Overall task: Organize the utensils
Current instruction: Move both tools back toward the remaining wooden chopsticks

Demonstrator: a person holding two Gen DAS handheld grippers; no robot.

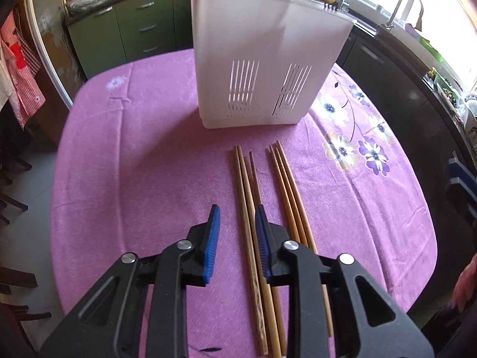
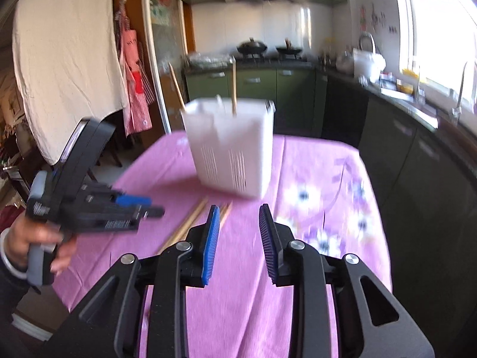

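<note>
Left gripper (image 1: 238, 213): jaws part open astride loose chopsticks (image 1: 249, 208) on pink tablecloth (image 1: 134, 164), pads not pressing; right gripper (image 2: 239, 214): part open, empty; white holder (image 1: 262, 59) stood beyond, two chopsticks upright inside.

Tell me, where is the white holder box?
The white holder stands upright on the purple tablecloth, centre of both views, just beyond the loose chopsticks.
</note>
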